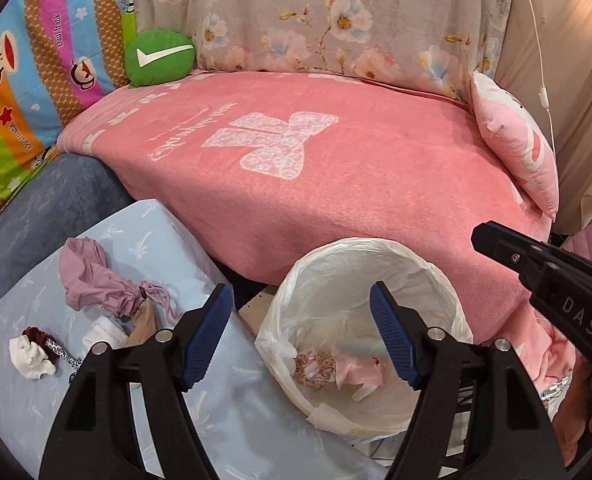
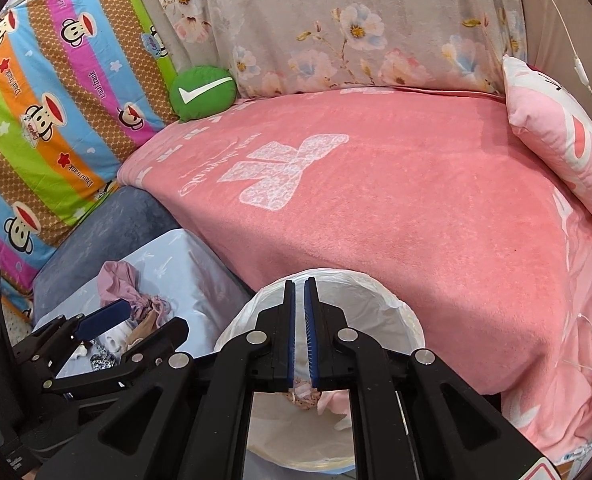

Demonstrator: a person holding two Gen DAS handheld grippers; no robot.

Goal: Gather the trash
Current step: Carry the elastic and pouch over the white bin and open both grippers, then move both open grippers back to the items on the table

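Pink-blanketed bed (image 1: 336, 184) behind, lined bin (image 1: 376, 252) in front with a scrunchie (image 1: 316, 364) already inside, left tongs (image 1: 300, 336) spread empty over it, right tongs (image 2: 300, 336) nearly together and empty; next likely the white wad (image 1: 30, 356) on the desk (image 1: 224, 400).

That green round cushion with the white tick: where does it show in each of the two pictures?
Left wrist view: green cushion upper left, at the back edge of the pink blanket.
Right wrist view: green cushion upper left of centre, same back edge of the pink blanket.
Shared landmark: the blanket's white bow print.
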